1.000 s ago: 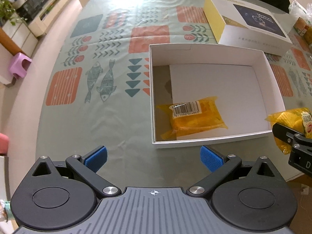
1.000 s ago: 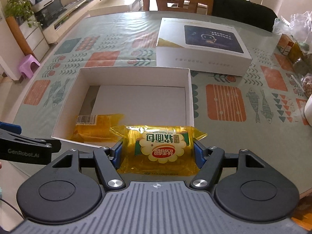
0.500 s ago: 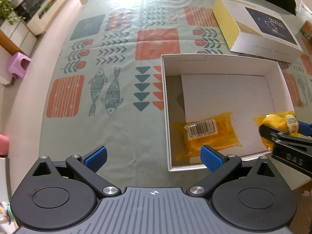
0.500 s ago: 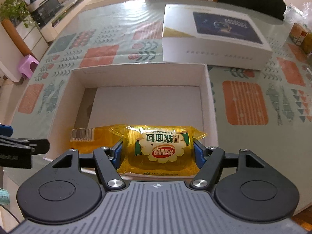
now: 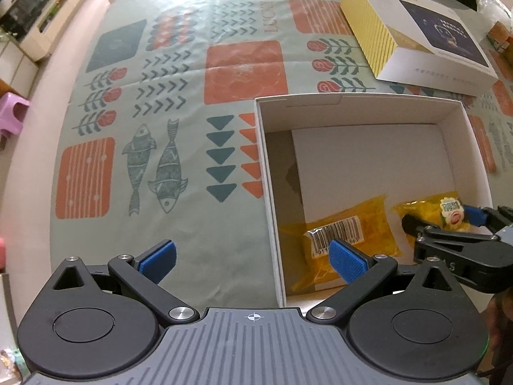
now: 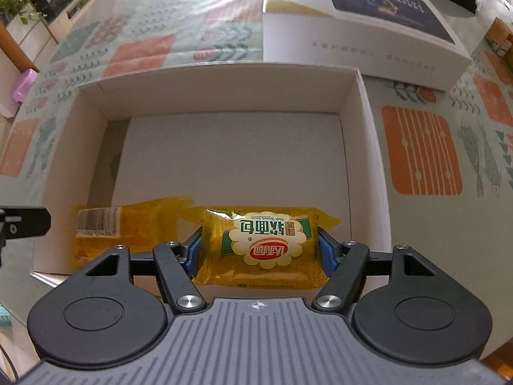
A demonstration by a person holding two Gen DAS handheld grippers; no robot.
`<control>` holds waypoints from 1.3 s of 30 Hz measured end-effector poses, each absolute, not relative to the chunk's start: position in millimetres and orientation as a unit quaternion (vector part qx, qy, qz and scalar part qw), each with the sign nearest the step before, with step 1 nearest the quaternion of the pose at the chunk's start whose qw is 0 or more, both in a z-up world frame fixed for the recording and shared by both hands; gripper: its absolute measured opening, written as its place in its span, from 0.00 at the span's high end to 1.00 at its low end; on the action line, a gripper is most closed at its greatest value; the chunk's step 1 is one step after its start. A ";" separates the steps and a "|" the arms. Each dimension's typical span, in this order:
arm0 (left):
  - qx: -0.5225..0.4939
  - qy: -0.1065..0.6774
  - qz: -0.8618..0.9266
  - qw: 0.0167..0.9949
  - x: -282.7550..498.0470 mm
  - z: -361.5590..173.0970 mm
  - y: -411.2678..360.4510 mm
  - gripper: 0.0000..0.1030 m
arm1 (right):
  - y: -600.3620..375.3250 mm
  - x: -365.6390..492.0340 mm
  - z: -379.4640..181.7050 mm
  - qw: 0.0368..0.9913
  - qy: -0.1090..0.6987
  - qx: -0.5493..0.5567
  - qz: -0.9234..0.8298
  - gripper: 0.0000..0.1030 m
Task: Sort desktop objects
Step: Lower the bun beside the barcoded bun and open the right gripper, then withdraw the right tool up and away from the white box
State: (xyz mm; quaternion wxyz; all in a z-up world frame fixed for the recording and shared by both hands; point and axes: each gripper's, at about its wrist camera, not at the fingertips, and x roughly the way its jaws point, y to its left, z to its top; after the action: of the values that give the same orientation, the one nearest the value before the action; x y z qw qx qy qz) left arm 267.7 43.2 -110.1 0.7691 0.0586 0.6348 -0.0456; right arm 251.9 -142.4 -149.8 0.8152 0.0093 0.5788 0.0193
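Observation:
An open white cardboard box [image 6: 368, 106] [image 5: 266, 166] lies on the patterned tablecloth. One yellow bread packet [image 6: 128, 221] [image 5: 349, 231] lies barcode up in its near left corner. My right gripper [image 6: 259, 253] is shut on a second yellow bread packet [image 6: 266, 243] and holds it inside the box, beside the first. That packet [image 5: 426, 208] and the right gripper [image 5: 449, 221] also show in the left wrist view. My left gripper [image 5: 253, 256] is open and empty, over the box's near left corner.
A closed white box with a dark picture and yellow side [image 5: 416, 38] [image 6: 362, 25] lies behind the open box. Snack packets [image 6: 500, 38] sit at the table's far right. A purple stool [image 5: 12, 112] stands on the floor to the left.
My right gripper has carried its bread packet forward over the box's near wall and down beside the first packet. My left gripper has drifted left and closer, still open.

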 end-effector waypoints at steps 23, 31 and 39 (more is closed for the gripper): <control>0.048 0.638 -0.032 0.768 240.4 -107.7 42.6 0.00 | -143.7 238.4 -120.0 0.840 0.541 -0.014 0.026 0.05; 0.038 0.620 -0.027 0.784 211.5 -87.3 30.4 0.00 | -183.0 199.2 -76.8 0.865 0.500 0.030 0.030 0.02; 0.032 0.616 -0.032 0.786 174.5 -80.2 15.6 0.00 | -211.0 154.5 -77.5 0.852 0.521 -0.017 -0.042 0.00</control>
State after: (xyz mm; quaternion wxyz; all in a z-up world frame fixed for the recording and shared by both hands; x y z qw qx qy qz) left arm 174.5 15.6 -80.2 0.7861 0.0320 0.6165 -0.0321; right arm 154.5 -211.0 -77.5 0.8521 -0.0168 0.5215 -0.0419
